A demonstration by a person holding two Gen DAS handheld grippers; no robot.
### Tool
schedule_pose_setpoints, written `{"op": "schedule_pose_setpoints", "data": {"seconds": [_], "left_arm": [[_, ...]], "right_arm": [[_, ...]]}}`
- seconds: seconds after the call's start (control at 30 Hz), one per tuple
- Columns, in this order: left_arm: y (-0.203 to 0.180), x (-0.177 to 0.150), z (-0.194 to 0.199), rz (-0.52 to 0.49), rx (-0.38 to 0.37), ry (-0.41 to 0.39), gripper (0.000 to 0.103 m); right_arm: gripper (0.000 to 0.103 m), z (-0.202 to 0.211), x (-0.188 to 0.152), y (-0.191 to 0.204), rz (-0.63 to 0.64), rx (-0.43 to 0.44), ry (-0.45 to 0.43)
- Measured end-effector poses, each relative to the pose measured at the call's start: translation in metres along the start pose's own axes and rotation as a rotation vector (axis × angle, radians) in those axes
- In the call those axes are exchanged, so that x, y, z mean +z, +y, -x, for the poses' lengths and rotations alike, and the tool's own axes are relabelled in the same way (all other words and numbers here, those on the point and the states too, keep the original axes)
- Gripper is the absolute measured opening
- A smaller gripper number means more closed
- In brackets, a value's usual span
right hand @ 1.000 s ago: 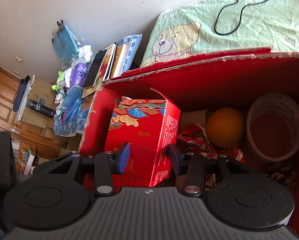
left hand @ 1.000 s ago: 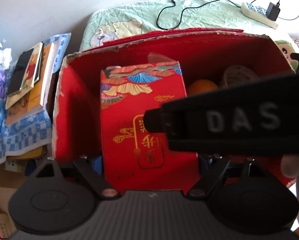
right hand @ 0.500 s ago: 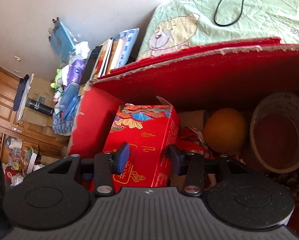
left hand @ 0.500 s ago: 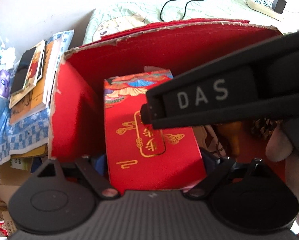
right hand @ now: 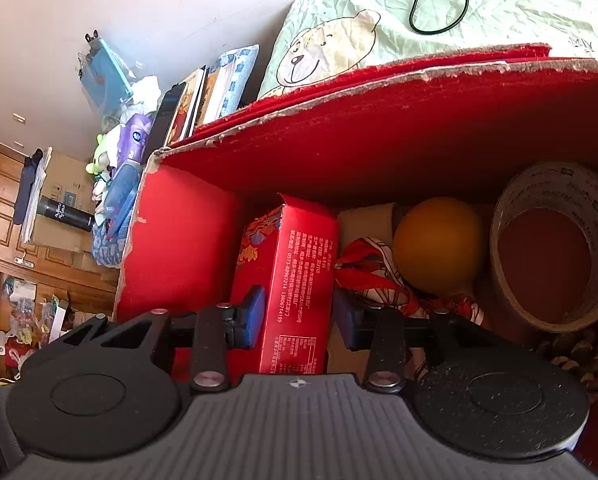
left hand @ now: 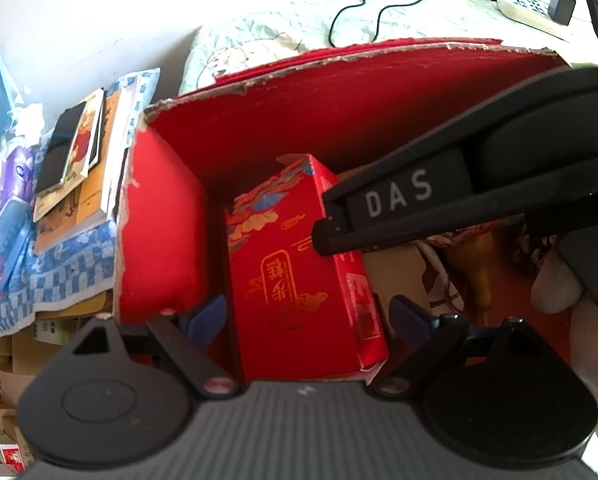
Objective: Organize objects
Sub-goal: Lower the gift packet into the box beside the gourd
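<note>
Red cardboard walls of the storage box [right hand: 187, 240] hem the red gift carton [right hand: 295, 280] into its left end, upright, leaving room for the orange ball [right hand: 437, 244] and tape roll [right hand: 555, 248] – faint print. Left tongs [left hand: 309, 316] spread wide around it; right tongs [right hand: 299, 316] straddle it, unclenched – "DAS" on their arm.

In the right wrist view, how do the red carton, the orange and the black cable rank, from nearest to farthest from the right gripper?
1. Red carton: between the right gripper fingers.
2. Orange: deeper in the red box, to the right.
3. Black cable: on the green blanket behind the box.
</note>
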State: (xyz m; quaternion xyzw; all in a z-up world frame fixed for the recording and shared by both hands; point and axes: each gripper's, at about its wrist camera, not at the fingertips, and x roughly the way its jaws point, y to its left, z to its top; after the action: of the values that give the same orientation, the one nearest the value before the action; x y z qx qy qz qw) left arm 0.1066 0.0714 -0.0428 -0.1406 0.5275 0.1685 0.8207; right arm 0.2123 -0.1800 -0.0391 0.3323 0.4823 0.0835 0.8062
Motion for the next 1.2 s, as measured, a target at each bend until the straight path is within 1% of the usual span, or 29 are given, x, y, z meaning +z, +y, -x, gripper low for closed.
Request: {"op": "schedule_pose_setpoints", "data": {"seconds": [0.13, 0.27, 0.43, 0.53, 0.77, 1.07, 1.2], "left_arm": [[-0.001, -0.002, 0.000, 0.011, 0.006, -0.005, 0.092], [-0.002, -0.002, 0.004, 0.014, 0.007, -0.009, 0.092], [-0.001, -0.005, 0.006, 0.024, 0.006, -0.023, 0.092], [-0.006, -0.006, 0.010, 0.033, 0.008, -0.035, 0.092], [-0.002, -0.005, 0.005, 0.029, 0.037, -0.062, 0.091], [-0.002, -0.005, 0.007, 0.049, 0.037, -0.073, 0.091], [-0.005, -0.006, 0.009, 0.052, 0.051, -0.086, 0.091]], "right_arm": [[0.040, 0.002, -0.001, 0.001, 0.009, -0.014, -0.019], [0.039, 0.003, 0.000, -0.003, -0.010, -0.011, -0.034], [0.039, 0.003, -0.002, 0.005, 0.039, -0.047, -0.064], [0.039, 0.003, -0.002, 0.006, 0.046, -0.061, -0.078], [0.039, 0.002, -0.004, 0.008, 0.053, -0.083, -0.092], [0.039, 0.002, -0.005, 0.007, 0.041, -0.072, -0.091], [0.039, 0.005, -0.008, 0.009, 0.054, -0.089, -0.111]]}}
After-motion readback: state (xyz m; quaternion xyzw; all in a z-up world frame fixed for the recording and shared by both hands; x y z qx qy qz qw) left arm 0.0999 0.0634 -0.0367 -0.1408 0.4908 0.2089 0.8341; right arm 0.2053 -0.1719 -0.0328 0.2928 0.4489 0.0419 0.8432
